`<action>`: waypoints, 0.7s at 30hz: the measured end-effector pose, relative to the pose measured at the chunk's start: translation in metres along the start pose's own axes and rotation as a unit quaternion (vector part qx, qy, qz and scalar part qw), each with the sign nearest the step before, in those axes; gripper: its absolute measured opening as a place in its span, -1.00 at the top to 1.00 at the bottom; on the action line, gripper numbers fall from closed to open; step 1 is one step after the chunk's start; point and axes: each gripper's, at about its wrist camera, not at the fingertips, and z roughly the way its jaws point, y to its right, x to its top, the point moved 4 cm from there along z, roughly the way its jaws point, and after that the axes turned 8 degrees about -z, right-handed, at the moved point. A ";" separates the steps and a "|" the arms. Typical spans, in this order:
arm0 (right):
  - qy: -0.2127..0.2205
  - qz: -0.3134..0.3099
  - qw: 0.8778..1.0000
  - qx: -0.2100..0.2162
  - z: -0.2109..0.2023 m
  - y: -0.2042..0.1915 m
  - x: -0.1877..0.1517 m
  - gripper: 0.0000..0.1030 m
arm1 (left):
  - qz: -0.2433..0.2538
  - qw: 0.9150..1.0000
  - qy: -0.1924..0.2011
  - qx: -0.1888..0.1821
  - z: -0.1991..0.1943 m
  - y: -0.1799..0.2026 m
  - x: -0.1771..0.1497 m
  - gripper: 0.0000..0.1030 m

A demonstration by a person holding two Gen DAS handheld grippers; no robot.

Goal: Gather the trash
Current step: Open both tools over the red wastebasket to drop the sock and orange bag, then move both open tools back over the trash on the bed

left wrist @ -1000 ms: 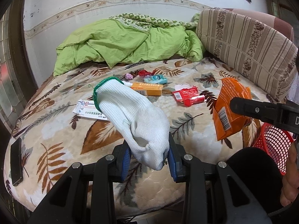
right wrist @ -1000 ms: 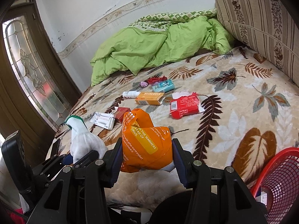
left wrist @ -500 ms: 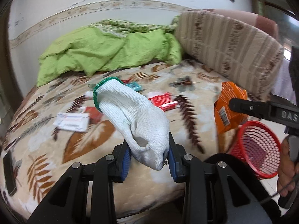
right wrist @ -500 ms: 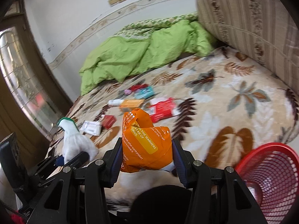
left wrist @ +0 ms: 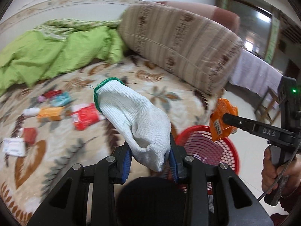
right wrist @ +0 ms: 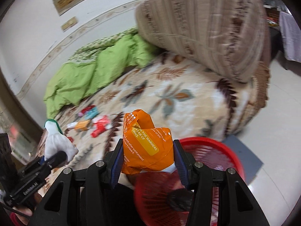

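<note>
My left hand-held gripper (left wrist: 150, 162) is clamped on the white knit glove (left wrist: 135, 120), my right hand-held gripper (right wrist: 147, 162) on the orange warmer wrapper (right wrist: 146, 145). Both have swung off the bed (left wrist: 62, 146) toward the red basket (right wrist: 212, 150), which now sits just under the wrapper, so dropping comes next. Farther off, cartons and wrappers (left wrist: 84, 115) remain on the bedspread.
</note>
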 end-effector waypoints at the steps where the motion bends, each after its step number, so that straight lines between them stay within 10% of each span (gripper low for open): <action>1: -0.002 0.003 1.000 -0.007 -0.002 0.006 -0.002 -0.04 | 0.006 1.000 -0.008 -0.009 0.006 0.009 -0.001 0.36; 10: -0.018 0.052 0.998 -0.039 -0.011 0.050 -0.017 -0.08 | 0.047 0.992 -0.078 -0.089 0.043 0.073 -0.017 0.02; 21: -0.006 0.039 0.998 -0.040 -0.014 0.043 -0.006 -0.13 | 0.024 0.996 -0.046 -0.068 0.020 0.043 -0.005 -0.12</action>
